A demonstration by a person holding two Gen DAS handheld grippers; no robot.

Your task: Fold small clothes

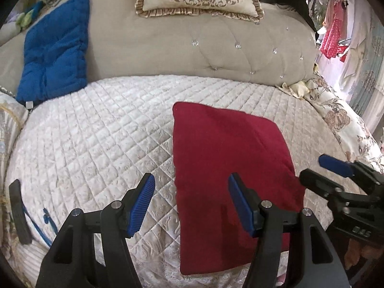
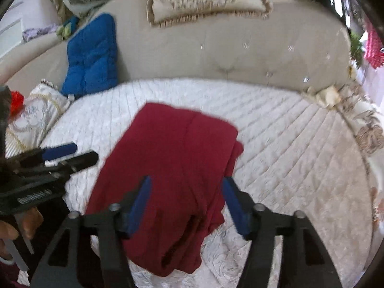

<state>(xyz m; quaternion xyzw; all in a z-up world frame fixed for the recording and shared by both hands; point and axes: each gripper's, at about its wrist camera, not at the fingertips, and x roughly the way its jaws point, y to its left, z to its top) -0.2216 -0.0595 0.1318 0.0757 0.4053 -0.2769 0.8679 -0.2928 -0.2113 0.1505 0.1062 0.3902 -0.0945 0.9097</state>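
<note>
fingers (image 1: 236, 198): both pairs wide, empty | red garment (image 1: 230, 168): folded on quilt (image 1: 96, 132), below them

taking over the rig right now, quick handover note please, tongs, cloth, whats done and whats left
Left tongs: open, empty, above the near left edge of the red garment.
Right tongs: open, nothing gripped, over the garment's near end.
The red garment lies folded into a rectangle on the white quilt; layered edges show on its right side.
A folded blue garment leans on the beige backrest.
Left: judge whether the red piece needs another fold; no other loose clothes clearly visible.
</note>
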